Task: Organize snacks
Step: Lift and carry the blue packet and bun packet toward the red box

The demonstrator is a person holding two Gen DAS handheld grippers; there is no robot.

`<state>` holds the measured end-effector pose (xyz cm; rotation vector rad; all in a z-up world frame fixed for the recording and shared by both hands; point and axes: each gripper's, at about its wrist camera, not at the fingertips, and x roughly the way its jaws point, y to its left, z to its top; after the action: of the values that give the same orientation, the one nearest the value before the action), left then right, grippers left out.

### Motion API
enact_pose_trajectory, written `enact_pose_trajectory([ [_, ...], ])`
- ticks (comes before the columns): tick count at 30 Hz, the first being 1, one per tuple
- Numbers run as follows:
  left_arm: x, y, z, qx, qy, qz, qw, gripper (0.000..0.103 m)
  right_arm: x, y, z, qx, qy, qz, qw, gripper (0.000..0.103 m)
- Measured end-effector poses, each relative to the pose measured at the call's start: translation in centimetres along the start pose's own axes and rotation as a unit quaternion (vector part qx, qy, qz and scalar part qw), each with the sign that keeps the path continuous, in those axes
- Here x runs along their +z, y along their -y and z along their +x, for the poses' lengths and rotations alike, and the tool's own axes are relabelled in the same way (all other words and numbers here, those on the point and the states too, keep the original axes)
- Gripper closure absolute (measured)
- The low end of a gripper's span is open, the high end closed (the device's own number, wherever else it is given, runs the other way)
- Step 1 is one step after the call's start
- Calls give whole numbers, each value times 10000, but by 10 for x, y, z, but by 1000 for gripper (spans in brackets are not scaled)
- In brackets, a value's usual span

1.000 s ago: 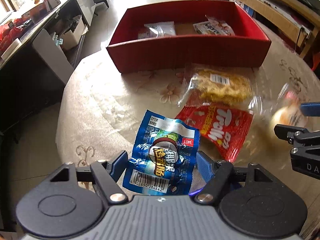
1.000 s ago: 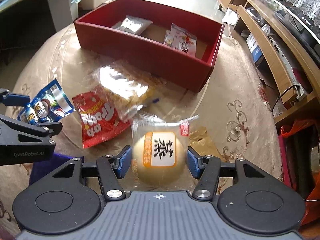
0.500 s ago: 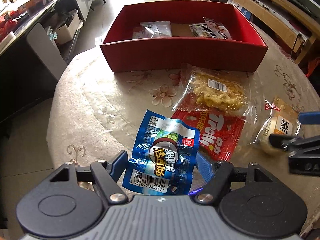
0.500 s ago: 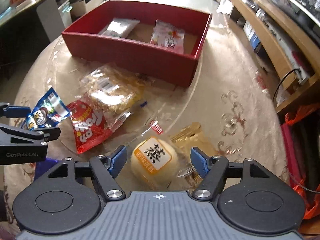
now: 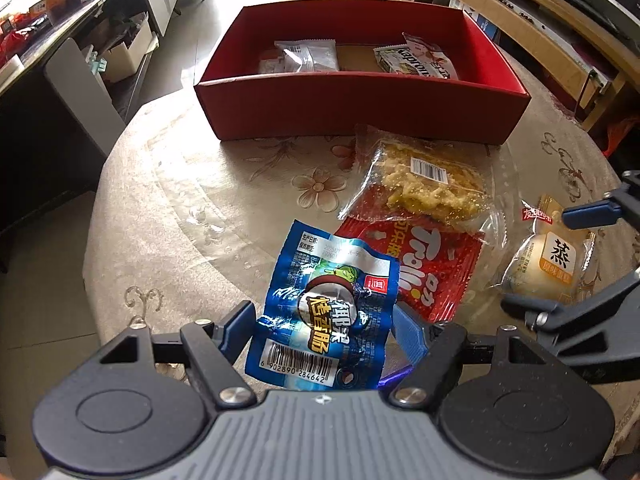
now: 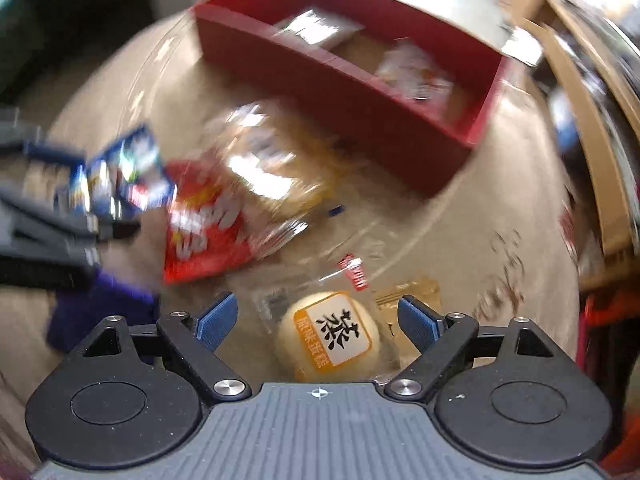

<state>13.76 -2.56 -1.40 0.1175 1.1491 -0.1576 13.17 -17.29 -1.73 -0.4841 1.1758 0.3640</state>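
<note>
In left claw: blue packet upright, barcode down.

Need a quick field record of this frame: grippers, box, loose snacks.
left gripper: shut on blue packet
right gripper: jaws opening, steamed cake pack between them, untouched
red box: holds two packets
loose on table: clear-wrapped crispy snack overlapping red Trolli bag

A blue packet stands tilted off the bench, a red packet lies flat under a clear crumbly one, a wrapped bun rests alongside, and two packets sit in the red box.
</note>
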Motion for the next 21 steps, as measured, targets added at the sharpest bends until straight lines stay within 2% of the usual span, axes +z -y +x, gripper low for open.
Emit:
enact_pose_trajectory([
  [2,0,0,3,-17,-44,-14,10000,33,1,-3,11,-125,-143,-329,9993,12],
  [4,1,2,6,11,-78,18,10000,33,1,1,22,-329,-281,-269,9987,15],
  [5,2,4,7,26,-90,36,9999,33,0,4,22,-259,-220,-100,9994,17],
  [7,2,6,9,19,-96,70,9999,33,-1,6,17,-107,-181,107,9997,35],
  [8,2,7,8,18,-91,83,9999,33,-2,5,14,-163,-156,172,9996,37],
  [12,1,9,4,37,-23,111,9999,33,-14,-2,5,-329,-88,422,9985,39],
  [16,-3,13,-2,169,82,200,9996,32,-28,-12,-17,-970,131,493,9940,39],
  [21,-2,15,-8,162,175,168,9996,32,-30,-23,-33,-1178,406,826,9888,39],
])
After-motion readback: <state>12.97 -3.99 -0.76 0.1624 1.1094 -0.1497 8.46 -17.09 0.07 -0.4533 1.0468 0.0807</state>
